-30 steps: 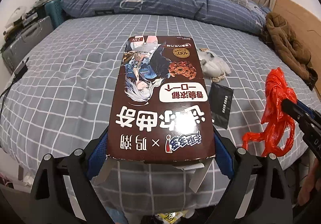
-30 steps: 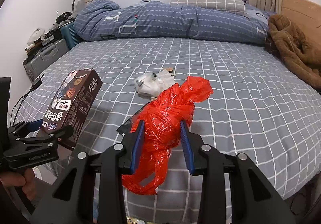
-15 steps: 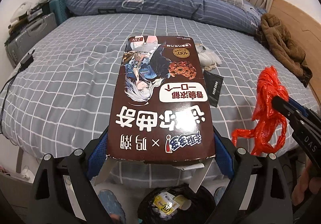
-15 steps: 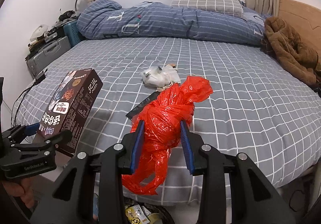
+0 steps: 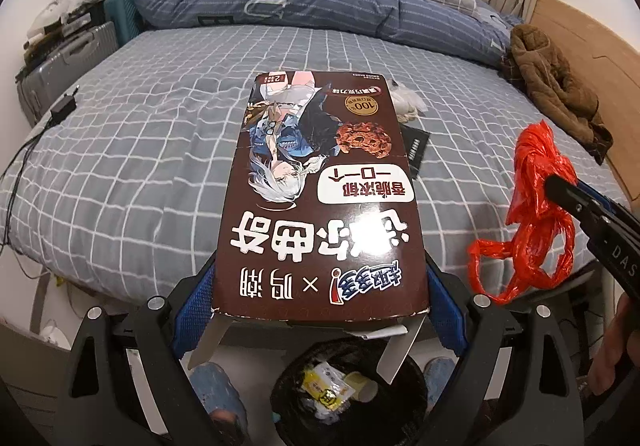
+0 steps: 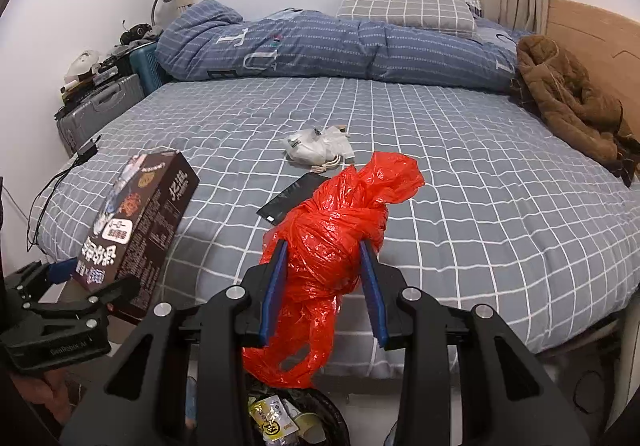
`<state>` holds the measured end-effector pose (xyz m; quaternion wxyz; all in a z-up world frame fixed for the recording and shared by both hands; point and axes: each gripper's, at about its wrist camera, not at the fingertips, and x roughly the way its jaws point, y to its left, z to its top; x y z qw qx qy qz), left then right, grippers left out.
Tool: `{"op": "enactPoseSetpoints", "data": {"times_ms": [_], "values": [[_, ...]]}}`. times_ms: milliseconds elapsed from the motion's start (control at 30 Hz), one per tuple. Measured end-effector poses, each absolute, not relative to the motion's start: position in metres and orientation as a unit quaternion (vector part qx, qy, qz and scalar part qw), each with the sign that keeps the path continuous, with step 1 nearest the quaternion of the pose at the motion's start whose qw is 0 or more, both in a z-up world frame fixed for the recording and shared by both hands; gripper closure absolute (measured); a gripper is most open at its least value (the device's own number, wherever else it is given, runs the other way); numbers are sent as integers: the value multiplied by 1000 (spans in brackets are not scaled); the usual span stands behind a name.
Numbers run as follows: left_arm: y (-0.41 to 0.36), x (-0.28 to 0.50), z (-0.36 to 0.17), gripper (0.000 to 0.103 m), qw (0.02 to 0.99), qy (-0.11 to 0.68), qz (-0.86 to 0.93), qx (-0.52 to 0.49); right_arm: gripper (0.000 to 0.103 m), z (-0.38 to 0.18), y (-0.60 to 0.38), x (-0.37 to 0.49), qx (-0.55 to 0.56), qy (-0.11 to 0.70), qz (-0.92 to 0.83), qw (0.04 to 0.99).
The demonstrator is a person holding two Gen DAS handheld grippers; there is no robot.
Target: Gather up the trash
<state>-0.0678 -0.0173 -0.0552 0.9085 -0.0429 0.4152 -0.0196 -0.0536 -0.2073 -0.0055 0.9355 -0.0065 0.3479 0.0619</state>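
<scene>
The bed point(image 6: 460, 174) is largely cleared but not finished; two pieces of trash are lifted off it and two remain on the checked sheet, so by my judgement the task is about halfway; nothing held has gone into the bin yet. The cookie box point(image 5: 320, 198), the biggest item, is clamped by its long sides in the left tongs point(image 5: 320, 310), whose jaws stand wide around it; its torn open end hangs above the black trash bin point(image 5: 348, 394), which already holds wrappers. The red plastic bag point(image 6: 332, 242) is squeezed between the blue pads of the right tongs point(image 6: 326, 286), its loose handles dangling toward the same bin. Left to collect: the white crumpled wrapper point(image 6: 320, 146) and, beside it, the flat black packet point(image 6: 292, 196), both lying near the middle of the bed.

The left wrist view shows the box's printed face, the bin's full opening and a denim knee on the floor; the box hides most of the white wrapper there. The right wrist view shows both leftover items unobstructed and the box's side panel, but only the bin's far edge.
</scene>
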Motion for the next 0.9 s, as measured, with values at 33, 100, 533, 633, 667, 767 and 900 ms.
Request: {"op": "enactPoseSetpoints", "data": {"times_ms": [33, 100, 533, 633, 667, 767, 900], "values": [[-19, -72, -56, 15, 908, 415, -21, -43, 69, -4, -208, -57, -7, 347, 62, 936], [-21, -80, -57, 15, 907, 417, -22, -43, 69, -4, -208, -65, -8, 346, 62, 936], [-31, -131, -71, 15, 899, 435, -27, -47, 69, -29, -204, -123, -9, 377, 61, 924], [-32, -139, -78, 15, 894, 444, -28, -48, 69, -38, -204, -135, -7, 389, 58, 919], [-33, -143, -80, 15, 893, 447, -27, -46, 69, -40, -204, -138, -7, 392, 57, 918], [-33, -152, -86, 15, 888, 457, -26, -44, 69, -48, -204, -146, -7, 405, 54, 913], [-35, -171, -91, 15, 884, 466, -24, -36, 69, -53, -206, -161, 2, 411, 50, 910]]}}
